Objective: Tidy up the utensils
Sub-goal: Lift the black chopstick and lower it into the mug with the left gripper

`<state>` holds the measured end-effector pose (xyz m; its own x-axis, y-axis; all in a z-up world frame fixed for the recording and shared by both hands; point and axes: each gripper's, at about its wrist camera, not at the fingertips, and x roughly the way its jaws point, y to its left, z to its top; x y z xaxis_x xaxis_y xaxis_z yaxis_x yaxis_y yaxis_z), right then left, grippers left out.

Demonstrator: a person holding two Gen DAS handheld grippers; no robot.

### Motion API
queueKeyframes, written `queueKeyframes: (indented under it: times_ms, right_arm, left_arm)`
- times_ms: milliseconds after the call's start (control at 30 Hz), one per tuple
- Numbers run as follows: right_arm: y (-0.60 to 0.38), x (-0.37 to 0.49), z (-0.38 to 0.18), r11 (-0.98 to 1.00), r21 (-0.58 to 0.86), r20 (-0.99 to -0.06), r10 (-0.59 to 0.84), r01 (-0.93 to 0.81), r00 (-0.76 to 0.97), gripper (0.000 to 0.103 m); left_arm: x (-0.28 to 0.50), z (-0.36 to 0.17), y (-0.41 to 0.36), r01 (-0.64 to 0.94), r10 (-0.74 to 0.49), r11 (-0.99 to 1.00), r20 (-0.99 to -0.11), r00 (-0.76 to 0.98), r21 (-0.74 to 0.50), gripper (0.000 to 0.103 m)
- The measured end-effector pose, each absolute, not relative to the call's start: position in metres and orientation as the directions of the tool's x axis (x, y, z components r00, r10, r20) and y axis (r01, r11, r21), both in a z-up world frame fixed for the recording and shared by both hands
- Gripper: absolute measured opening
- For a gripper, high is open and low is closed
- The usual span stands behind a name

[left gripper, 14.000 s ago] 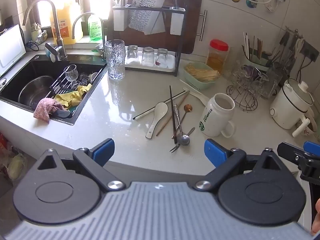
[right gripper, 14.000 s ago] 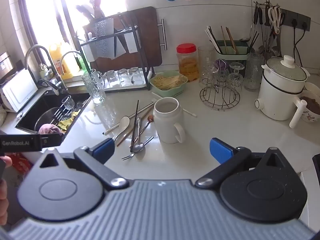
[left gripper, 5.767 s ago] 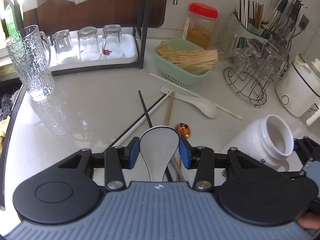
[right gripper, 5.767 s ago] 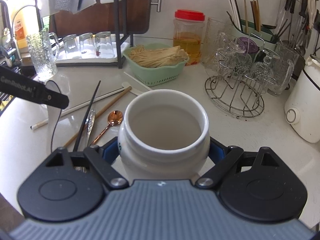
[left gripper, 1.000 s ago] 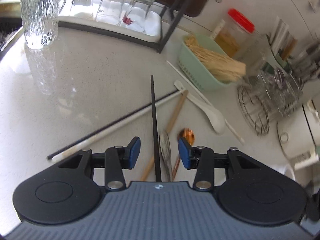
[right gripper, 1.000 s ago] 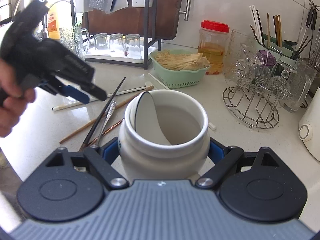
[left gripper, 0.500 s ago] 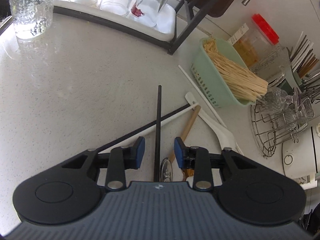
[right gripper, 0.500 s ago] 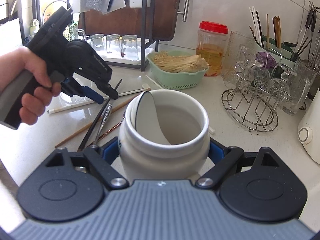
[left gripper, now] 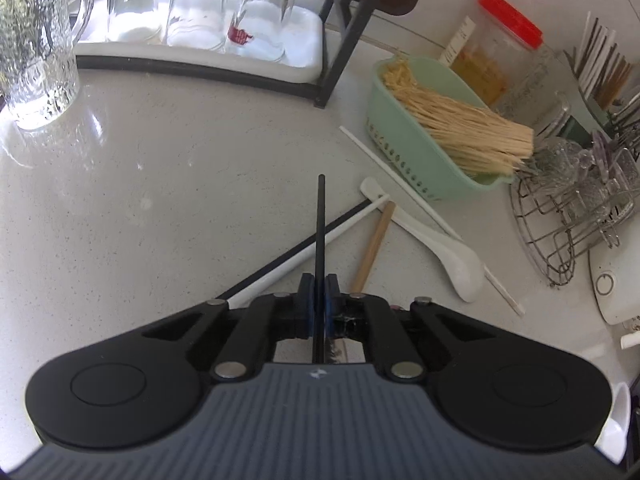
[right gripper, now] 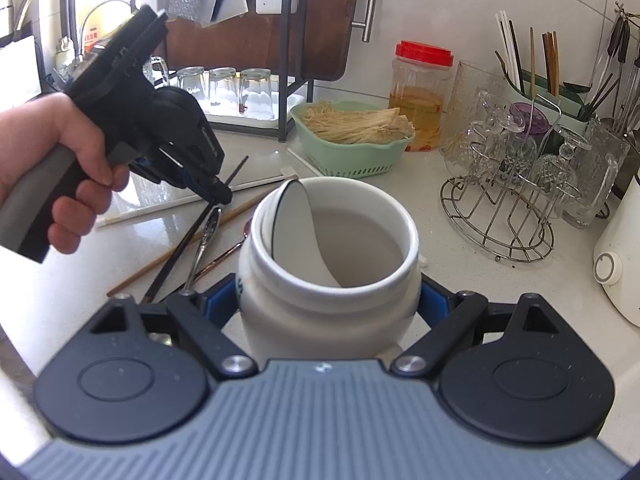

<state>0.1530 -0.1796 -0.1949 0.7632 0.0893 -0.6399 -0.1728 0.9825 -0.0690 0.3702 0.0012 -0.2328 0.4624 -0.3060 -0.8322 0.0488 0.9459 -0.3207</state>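
My left gripper (left gripper: 319, 300) is shut on a black chopstick (left gripper: 320, 224), which sticks out ahead between the blue pads; the jaws have just been closing on it. In the right wrist view the left gripper (right gripper: 222, 196) sits low over the utensil pile. My right gripper (right gripper: 329, 300) is shut on a white mug (right gripper: 288, 308) with a white spoon (right gripper: 304, 232) standing inside. On the counter lie a black-and-white chopstick (left gripper: 280, 264), a wooden chopstick (left gripper: 374, 246), a white ceramic spoon (left gripper: 448, 252), a metal spoon (right gripper: 204, 240) and a copper spoon (right gripper: 224, 256).
A green basket (left gripper: 400, 148) of noodles and a thin white stick (left gripper: 400, 184) lie beyond the pile. At the back stands a tray of upturned glasses (left gripper: 200, 52), with a glass mug (left gripper: 36, 48) at left. A wire glass rack (left gripper: 560, 224), a red-lidded jar (right gripper: 420, 96) and a white cooker (right gripper: 620, 272) stand at right.
The left gripper's jaws went from half open around the black chopstick to shut on it, and it crept forward over the pile. The right gripper and mug stayed still.
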Motion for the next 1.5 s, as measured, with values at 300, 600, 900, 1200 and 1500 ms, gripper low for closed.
queueKeyframes:
  times_ms: [300, 600, 900, 1200, 1500]
  right_arm:
    - [-0.179, 0.158, -0.193, 0.984, -0.065, -0.666, 0.081, -0.166, 0.741, 0.092]
    - [-0.179, 0.158, -0.193, 0.984, -0.059, -0.674, 0.083, -0.166, 0.734, 0.092]
    - [-0.177, 0.156, -0.193, 0.986, -0.058, -0.666, 0.077, -0.154, 0.742, 0.092]
    - [-0.176, 0.157, -0.194, 0.986, -0.059, -0.656, 0.078, -0.155, 0.750, 0.092]
    - [-0.175, 0.158, -0.194, 0.986, -0.058, -0.658, 0.079, -0.155, 0.749, 0.092]
  left_arm:
    - [0.351, -0.187, -0.010, 0.109, -0.292, 0.955, -0.807, 0.514, -0.277, 0.006]
    - [0.314, -0.140, -0.018, 0.162, -0.305, 0.952, -0.764, 0.568, -0.260, 0.006]
    - [0.290, -0.109, -0.026, 0.211, -0.308, 0.951, -0.732, 0.607, -0.225, 0.005]
    - [0.277, -0.086, -0.028, 0.239, -0.323, 0.946, -0.705, 0.631, -0.220, 0.005]
    - [0.273, -0.032, -0.034, 0.292, -0.390, 0.921, -0.614, 0.687, -0.258, 0.005]
